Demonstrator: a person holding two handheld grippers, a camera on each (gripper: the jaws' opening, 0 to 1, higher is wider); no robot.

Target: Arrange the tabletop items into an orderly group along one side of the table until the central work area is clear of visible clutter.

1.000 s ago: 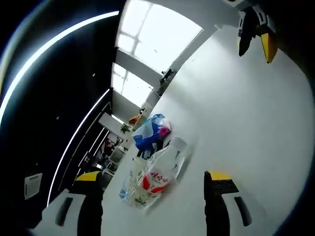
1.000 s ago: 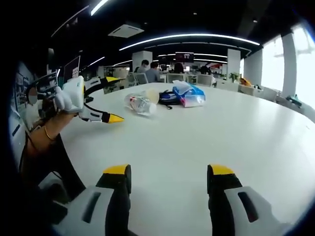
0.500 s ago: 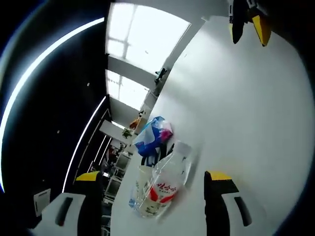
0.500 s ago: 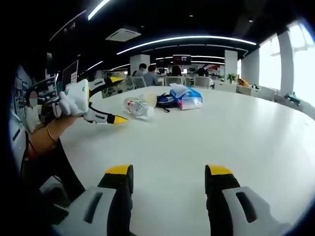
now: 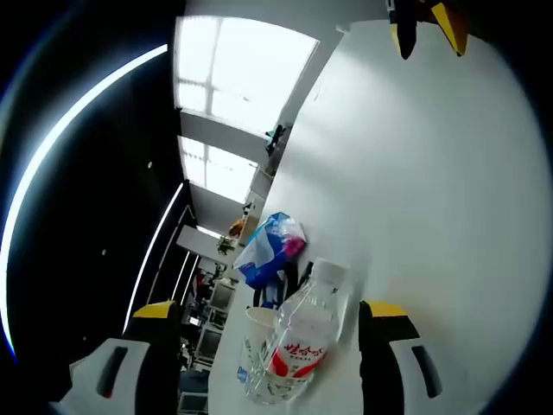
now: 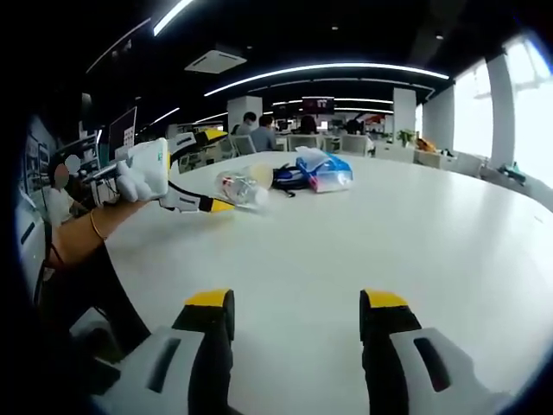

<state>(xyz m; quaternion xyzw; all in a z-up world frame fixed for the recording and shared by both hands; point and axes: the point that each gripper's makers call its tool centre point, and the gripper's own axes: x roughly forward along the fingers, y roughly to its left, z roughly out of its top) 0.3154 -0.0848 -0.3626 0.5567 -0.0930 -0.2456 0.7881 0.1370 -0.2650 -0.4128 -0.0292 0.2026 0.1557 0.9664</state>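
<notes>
1. In the left gripper view the left gripper (image 5: 270, 346) stands wide open at the bottom of the frame, its two yellow-tipped jaws well apart and holding nothing.
2. Between those jaws, low in the frame, lies a clear plastic bottle (image 5: 294, 346) with a red label, on its side on the white table (image 5: 432, 173) (whether a jaw touches it cannot be told).
3. Just beyond the bottle, left of centre, sit a pale cup (image 5: 260, 322) and a blue and white packet (image 5: 272, 248), with a dark item between them that is too small to name.
4. In the right gripper view the right gripper (image 6: 296, 316) is also wide open at the bottom centre, with bare table between its jaws.
5. The same cluster sits in the upper middle of that view: bottle, cup, then the packet to the right.
6. A hand (image 6: 134, 177) at the left of that view holds the left gripper, whose jaws reach around the bottle's near end.
</notes>
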